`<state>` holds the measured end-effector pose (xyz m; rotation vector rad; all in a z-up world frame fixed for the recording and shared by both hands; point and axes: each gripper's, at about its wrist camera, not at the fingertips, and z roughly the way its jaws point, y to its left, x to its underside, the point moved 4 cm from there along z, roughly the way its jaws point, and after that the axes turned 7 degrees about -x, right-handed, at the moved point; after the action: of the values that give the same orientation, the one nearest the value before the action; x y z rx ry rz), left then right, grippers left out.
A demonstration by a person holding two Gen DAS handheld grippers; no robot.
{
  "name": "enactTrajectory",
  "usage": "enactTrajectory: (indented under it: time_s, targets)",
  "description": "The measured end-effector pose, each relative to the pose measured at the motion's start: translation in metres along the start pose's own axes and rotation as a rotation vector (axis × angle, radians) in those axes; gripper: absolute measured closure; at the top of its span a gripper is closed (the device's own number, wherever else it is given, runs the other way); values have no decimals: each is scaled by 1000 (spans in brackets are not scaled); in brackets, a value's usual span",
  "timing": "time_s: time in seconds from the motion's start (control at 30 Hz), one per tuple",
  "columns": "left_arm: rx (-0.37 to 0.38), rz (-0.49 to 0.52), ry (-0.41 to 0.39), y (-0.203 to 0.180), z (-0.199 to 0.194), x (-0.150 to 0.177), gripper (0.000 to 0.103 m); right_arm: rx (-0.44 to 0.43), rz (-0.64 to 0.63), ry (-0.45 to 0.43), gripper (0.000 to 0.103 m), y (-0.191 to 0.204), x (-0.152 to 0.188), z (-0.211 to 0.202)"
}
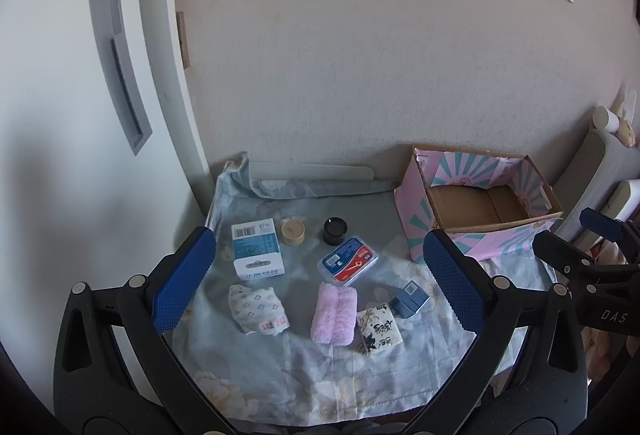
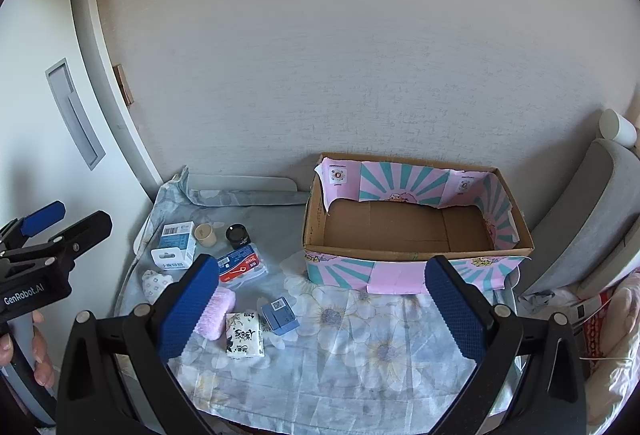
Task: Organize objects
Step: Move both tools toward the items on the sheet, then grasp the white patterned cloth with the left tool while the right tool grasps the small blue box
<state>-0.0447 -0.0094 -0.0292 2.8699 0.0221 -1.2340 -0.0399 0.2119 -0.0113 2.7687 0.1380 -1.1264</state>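
Several small items lie on a floral cloth (image 1: pixel 304 375): a white-blue box (image 1: pixel 256 249), a beige round tin (image 1: pixel 293 231), a black jar (image 1: pixel 335 231), a floss pack (image 1: pixel 348 259), a rolled patterned cloth (image 1: pixel 258 309), a pink towel (image 1: pixel 334 313), a tissue pack (image 1: pixel 378 325) and a small blue box (image 1: pixel 410 299). An open pink cardboard box (image 2: pixel 404 231) stands at the right, empty inside. My left gripper (image 1: pixel 320 287) is open above the items. My right gripper (image 2: pixel 324 311) is open above the cloth, in front of the cardboard box.
A wall (image 1: pixel 360 55) runs behind the table. A white door with a grey recessed handle (image 1: pixel 120 67) stands at the left. A grey cushioned seat (image 2: pixel 580 219) and clutter sit at the right. A hand (image 2: pixel 40 351) holds the left gripper.
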Motion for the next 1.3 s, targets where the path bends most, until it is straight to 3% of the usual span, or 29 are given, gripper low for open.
enactTrajectory:
  time_s: [0.43, 0.67, 1.07, 1.3]
  targets:
    - [-2, -45, 85, 32, 24, 13, 0, -32, -4, 59, 0, 6, 5, 19]
    - [-19, -62, 181, 50, 53, 36, 0, -48, 6, 124, 0, 7, 16, 41]
    - [-38, -51, 359, 60, 119, 92, 0, -51, 67, 253, 0, 3, 58, 107]
    - [-47, -56, 396, 68, 150, 113, 0, -56, 53, 317, 7, 10, 86, 146]
